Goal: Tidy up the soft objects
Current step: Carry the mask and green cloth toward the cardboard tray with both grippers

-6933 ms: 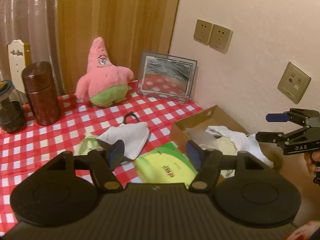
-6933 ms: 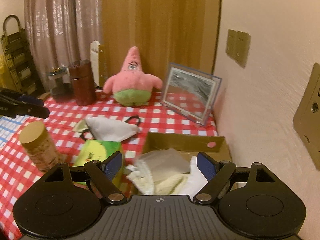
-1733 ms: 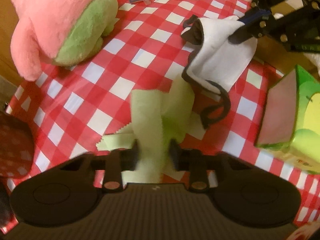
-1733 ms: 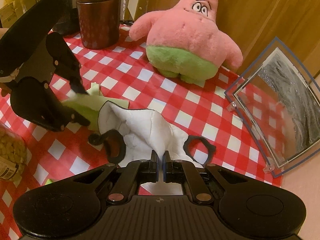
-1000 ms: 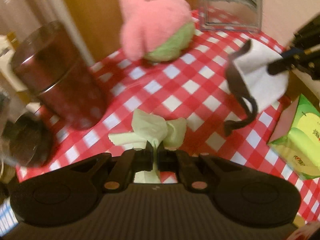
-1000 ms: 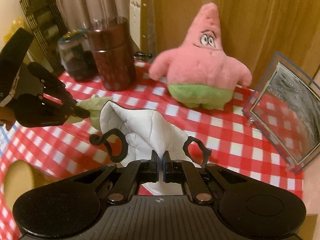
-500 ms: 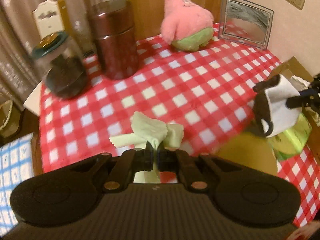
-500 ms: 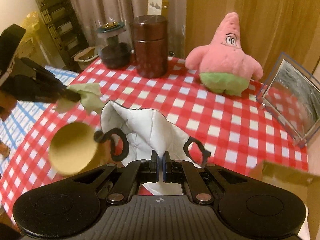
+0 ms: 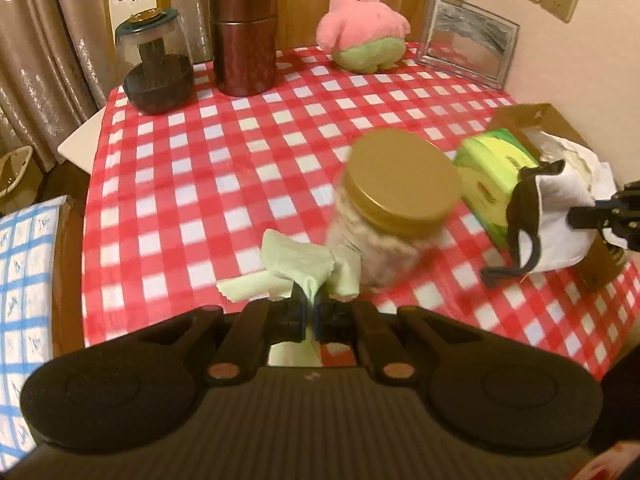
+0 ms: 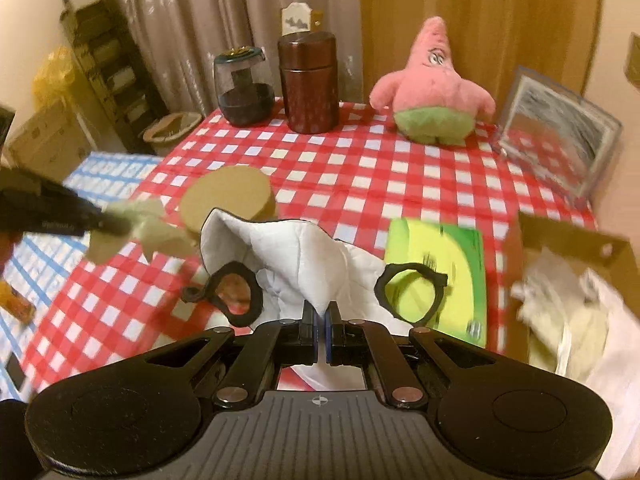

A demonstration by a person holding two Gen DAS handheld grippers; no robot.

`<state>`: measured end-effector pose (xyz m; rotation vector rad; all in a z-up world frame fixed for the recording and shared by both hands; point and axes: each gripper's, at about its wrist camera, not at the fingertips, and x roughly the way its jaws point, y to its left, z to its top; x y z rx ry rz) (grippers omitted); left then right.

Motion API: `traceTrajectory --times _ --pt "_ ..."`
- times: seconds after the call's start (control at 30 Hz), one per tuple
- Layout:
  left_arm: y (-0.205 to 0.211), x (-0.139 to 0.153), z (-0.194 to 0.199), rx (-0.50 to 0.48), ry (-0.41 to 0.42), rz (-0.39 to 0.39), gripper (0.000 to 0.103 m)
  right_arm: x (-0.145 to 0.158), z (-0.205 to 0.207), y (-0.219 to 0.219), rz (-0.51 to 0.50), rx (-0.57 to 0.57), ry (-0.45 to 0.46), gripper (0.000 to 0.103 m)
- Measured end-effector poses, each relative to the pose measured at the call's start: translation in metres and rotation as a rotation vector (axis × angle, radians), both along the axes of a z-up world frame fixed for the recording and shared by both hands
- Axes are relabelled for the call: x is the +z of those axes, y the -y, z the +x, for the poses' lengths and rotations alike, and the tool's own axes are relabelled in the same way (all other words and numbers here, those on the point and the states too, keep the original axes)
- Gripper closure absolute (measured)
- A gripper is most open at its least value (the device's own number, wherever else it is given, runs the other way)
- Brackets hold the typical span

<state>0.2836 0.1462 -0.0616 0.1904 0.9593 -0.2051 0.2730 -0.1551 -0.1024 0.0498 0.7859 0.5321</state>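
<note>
A: Big stuff first. A table with a red-checked cloth [image 9: 208, 184] is being shown in both views. At its right edge a cardboard box [image 10: 568, 240] is being filled with whitish cloths [image 10: 572, 312].

B: Back row?

A: A pink star plush [image 10: 432, 92], a brown canister [image 9: 244, 36], a dark glass jar [image 9: 154, 68] and a clear picture frame [image 9: 466, 38] are being seen at the far side, all standing upright.

B: Mid-table?

A: A green tissue pack [image 10: 444, 268] is being seen lying just beside the box; a gold-lidded jar [image 9: 394, 204], blurred, is being seen near it.

B: Right gripper?

A: The right gripper [image 10: 322, 330] is being kept pressed closed on a white mask with black ear loops [image 10: 288, 256], which is being held up off the cloth, in front of the tissue pack.

B: Left one?

A: The left gripper [image 9: 310, 312] is being kept clamped tight on a pale green cloth [image 9: 298, 264], which is being held above the table, just beside the gold-lidded jar. Contact between the two cannot be told.
</note>
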Motion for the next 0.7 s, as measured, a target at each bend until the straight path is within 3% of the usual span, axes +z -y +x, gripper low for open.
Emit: traceTrajectory --times 0.23,0.7 --pt "0.022 -0.008 -0.049 0.043 0.036 -0.050 0.100 -0.011 -0.045 0.012 0.044 -0.048 -0.012 0.100" --pt "0.079 -0.020 -0.100 0.156 0.093 -0.158 0.100 -0.023 -0.095 0.042 0.135 -0.142 -0.041 0.100"
